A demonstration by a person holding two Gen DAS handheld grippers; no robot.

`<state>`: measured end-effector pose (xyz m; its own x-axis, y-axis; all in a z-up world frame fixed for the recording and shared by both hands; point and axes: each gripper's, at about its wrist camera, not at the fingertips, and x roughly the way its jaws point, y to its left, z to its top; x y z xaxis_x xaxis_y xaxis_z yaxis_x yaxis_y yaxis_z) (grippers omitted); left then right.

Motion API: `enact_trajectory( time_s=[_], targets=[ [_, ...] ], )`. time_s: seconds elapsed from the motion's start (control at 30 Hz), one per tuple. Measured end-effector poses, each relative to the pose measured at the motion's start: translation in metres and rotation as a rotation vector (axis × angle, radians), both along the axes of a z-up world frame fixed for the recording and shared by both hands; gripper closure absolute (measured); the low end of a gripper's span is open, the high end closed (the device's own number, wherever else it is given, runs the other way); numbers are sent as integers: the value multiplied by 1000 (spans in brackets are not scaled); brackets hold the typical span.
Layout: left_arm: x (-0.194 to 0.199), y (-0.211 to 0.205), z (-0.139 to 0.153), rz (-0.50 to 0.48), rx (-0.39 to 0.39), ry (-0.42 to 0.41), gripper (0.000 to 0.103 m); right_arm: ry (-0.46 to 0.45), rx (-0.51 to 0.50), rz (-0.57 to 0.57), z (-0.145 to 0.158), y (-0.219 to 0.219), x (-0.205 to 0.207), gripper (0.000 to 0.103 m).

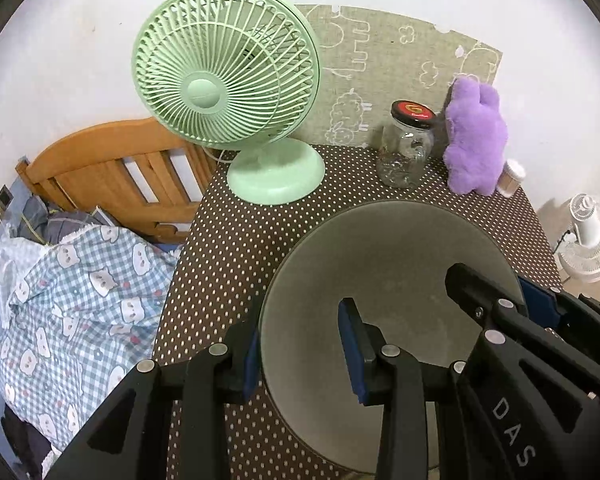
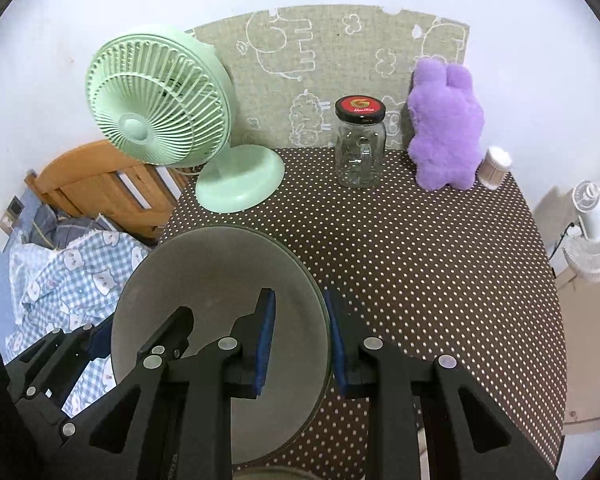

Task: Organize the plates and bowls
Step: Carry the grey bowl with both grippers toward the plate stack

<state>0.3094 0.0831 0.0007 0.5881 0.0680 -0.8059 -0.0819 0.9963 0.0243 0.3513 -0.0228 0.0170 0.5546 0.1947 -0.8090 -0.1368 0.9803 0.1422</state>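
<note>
A pale grey-green bowl [image 1: 388, 264] hangs above the dotted brown tablecloth [image 1: 236, 248]. My left gripper [image 1: 300, 356] straddles the bowl's left rim, one blue pad outside and one inside. My right gripper [image 2: 300, 344] straddles the bowl's right rim in the same way; the bowl also shows in the right wrist view [image 2: 204, 280]. Each gripper appears in the other's view, the right gripper [image 1: 500, 304] at the bowl's far rim and the left gripper [image 2: 112, 332] at the left rim. The rim of another dish [image 2: 276, 474] shows below the bowl.
A mint-green desk fan [image 2: 160, 116] stands at the table's back left. A glass jar with a black lid [image 2: 360, 144], a purple plush toy [image 2: 444, 128] and a small toothpick container [image 2: 494, 168] stand along the back. A bed lies left, a white floor fan [image 2: 596, 232] right.
</note>
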Motion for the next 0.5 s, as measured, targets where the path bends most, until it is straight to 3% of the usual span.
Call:
enact_trajectory(
  time_s=[0.5],
  targets=[
    [-64,-4,16,-43,0,-41,68,-33,2,-49,20,-4,-79,74]
  ],
)
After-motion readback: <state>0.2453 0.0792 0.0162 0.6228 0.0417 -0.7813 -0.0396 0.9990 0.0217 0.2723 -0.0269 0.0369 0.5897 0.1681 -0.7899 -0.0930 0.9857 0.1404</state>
